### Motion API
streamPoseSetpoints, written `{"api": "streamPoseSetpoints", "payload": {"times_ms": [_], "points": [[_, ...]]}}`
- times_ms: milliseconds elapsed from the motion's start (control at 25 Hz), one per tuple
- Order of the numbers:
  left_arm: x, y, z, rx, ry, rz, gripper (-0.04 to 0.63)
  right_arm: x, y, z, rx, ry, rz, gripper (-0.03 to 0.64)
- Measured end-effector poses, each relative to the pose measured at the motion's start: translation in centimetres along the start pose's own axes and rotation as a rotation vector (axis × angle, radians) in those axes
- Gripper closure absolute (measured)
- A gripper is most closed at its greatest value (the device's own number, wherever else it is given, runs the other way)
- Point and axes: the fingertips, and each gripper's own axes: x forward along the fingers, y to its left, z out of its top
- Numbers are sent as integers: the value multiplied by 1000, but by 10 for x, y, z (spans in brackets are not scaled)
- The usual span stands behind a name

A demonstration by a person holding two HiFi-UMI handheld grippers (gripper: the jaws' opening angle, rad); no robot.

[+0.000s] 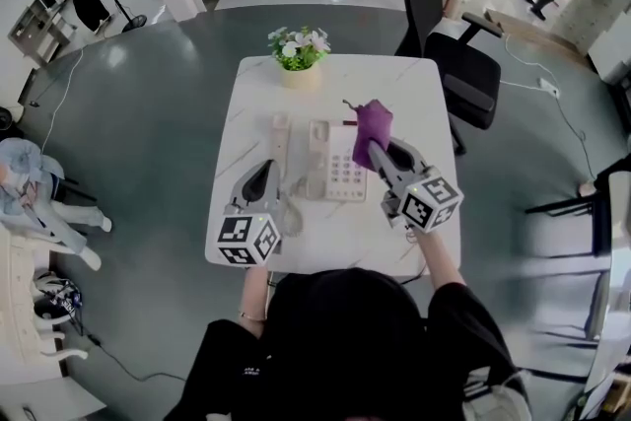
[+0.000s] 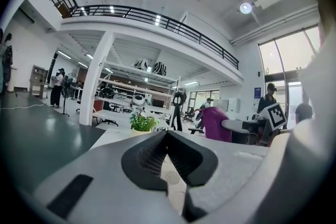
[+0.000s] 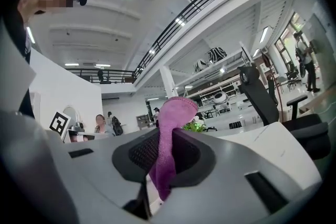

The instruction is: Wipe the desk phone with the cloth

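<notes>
The white desk phone lies in the middle of a white marble table. Its handset rests off the cradle to the left, beside the phone. My right gripper is shut on a purple cloth, which hangs over the phone's right side. My left gripper hovers just left of the phone near the handset, its jaws shut with nothing in them. The cloth also shows at the right of the left gripper view.
A potted plant stands at the table's far edge. A black office chair is at the far right corner. The coiled phone cord lies near the left gripper. Other desks and people are far behind.
</notes>
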Motion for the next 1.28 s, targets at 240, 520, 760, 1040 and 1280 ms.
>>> {"api": "streamPoseSetpoints", "payload": {"times_ms": [240,520,760,1040,1280], "points": [[2,1,8,10,-19,12,598,-6,-4,14,-37,-20,-41,580],[0,3,9,38,-15,23,598,-11,-7,20,-82,-24,-68,580],[-2,6,10,60,-1,32,598,-16,-12,16,-83,-17,-95,580],[-2,9,13,62,-5,36,598,-18,-18,13,-76,-17,-113,580],[2,7,12,61,-3,35,598,-19,-22,15,-85,-17,-124,580]]}}
